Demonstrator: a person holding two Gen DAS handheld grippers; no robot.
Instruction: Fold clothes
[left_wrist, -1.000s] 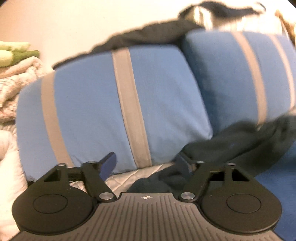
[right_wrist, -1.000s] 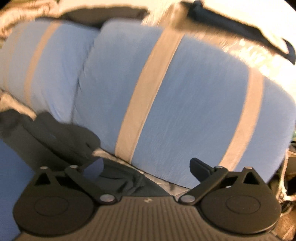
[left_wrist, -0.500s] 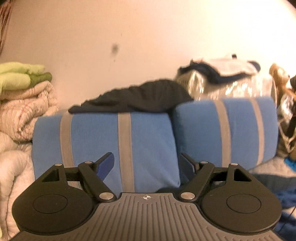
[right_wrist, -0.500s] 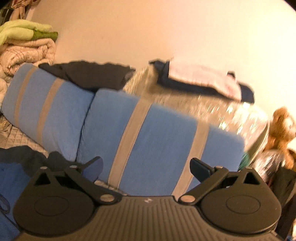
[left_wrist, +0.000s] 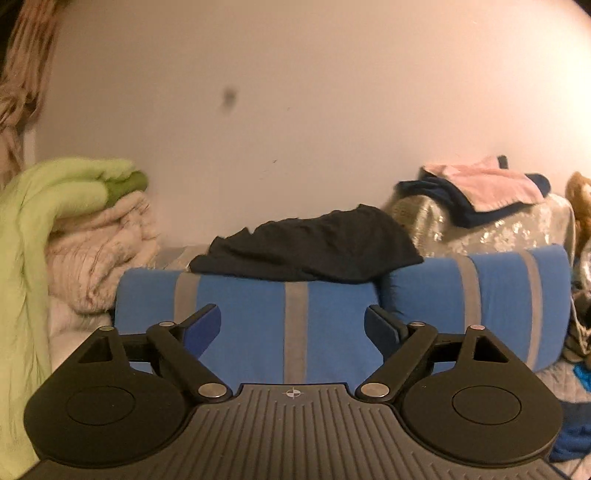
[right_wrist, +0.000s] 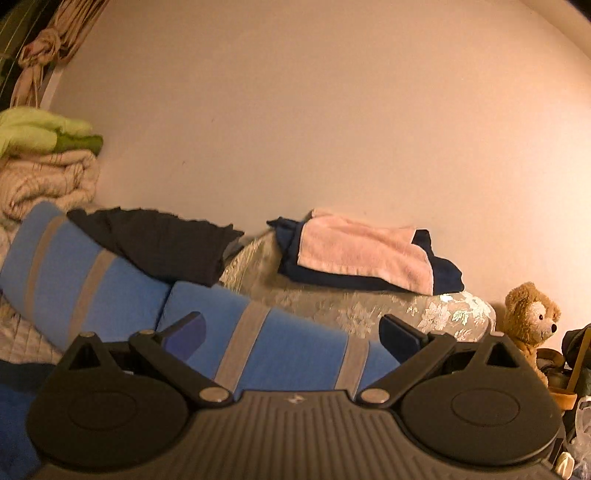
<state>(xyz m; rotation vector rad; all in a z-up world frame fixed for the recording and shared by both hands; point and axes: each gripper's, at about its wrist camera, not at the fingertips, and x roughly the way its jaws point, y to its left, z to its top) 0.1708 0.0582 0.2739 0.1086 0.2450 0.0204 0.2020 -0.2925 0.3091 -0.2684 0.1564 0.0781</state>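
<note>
My left gripper (left_wrist: 293, 326) is open and empty, raised and facing the wall. My right gripper (right_wrist: 291, 334) is open and empty too. A black garment (left_wrist: 314, 247) lies draped over the top of the blue striped pillows (left_wrist: 243, 321); it also shows in the right wrist view (right_wrist: 159, 243). A pink towel (right_wrist: 365, 254) lies on a dark blue folded garment (right_wrist: 443, 275) on a floral cushion behind the pillows. Blue cloth (left_wrist: 574, 432) shows at the lower right of the left wrist view. No cloth is between either gripper's fingers.
A stack of folded blankets, green (left_wrist: 70, 192) over cream (left_wrist: 99, 251), stands at the left. A teddy bear (right_wrist: 532, 317) sits at the far right by the wall. A floral cushion (right_wrist: 332, 306) lies behind the pillows. A quilted bed cover (right_wrist: 22, 339) lies below.
Both grippers have risen and pulled back from the pillows; a dark garment low between them a second ago has dropped out of view. Both stayed open.
</note>
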